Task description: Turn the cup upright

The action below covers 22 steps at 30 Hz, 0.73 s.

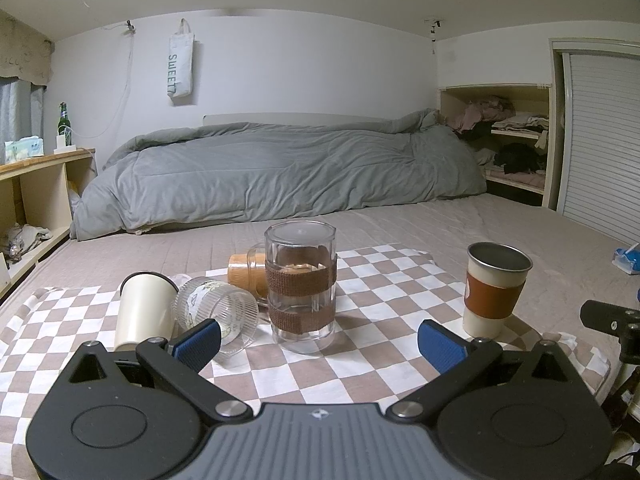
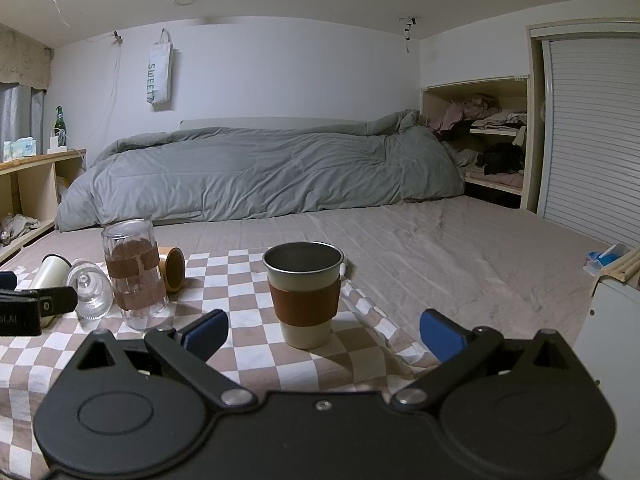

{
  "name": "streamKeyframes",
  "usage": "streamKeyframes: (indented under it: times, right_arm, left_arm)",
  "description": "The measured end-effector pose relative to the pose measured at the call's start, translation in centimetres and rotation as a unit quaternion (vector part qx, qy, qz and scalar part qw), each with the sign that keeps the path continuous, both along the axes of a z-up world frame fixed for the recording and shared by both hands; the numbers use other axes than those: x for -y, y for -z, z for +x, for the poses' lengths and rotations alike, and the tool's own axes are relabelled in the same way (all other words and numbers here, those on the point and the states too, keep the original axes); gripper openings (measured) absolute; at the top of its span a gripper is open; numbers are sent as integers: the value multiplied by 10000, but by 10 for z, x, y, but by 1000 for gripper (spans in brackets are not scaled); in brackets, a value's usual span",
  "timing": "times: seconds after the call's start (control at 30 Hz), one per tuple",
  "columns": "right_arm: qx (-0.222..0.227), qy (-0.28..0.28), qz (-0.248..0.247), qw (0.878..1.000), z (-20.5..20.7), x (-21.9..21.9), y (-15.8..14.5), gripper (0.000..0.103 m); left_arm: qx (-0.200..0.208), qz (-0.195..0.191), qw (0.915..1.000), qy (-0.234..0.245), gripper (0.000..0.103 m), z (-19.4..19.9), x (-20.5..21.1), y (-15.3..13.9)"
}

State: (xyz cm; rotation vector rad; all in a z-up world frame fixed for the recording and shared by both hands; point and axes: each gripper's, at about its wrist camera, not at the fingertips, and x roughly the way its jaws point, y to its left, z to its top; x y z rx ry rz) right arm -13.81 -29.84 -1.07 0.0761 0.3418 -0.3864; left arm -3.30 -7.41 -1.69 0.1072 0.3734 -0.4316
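A clear glass with brown bands [image 1: 302, 284] stands upside down on the checkered cloth [image 1: 360, 360]; it also shows in the right wrist view [image 2: 134, 272]. A cream cup with a brown sleeve [image 1: 494, 290] [image 2: 304, 292] stands upright. A cream cup [image 1: 144, 308], a ribbed clear glass [image 1: 218, 314] and an orange cup [image 1: 246, 274] lie on their sides. My left gripper [image 1: 320, 346] is open and empty, just short of the banded glass. My right gripper [image 2: 322, 338] is open and empty, just short of the sleeved cup.
The cloth lies on a bed [image 2: 460, 248] with a grey duvet [image 1: 280, 172] at the back. Wooden shelves [image 1: 36, 192] stand at left, a closet [image 1: 516, 140] at right. A white box [image 2: 616, 320] sits close on the right.
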Motion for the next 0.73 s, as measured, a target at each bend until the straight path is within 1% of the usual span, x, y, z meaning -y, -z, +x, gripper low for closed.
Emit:
streamKeyframes:
  times: [0.73]
  right_arm:
    - [-2,2,-1,10000,-1,1,0,103]
  left_arm:
    - [10,-3,10000,1,103,0,-2,0]
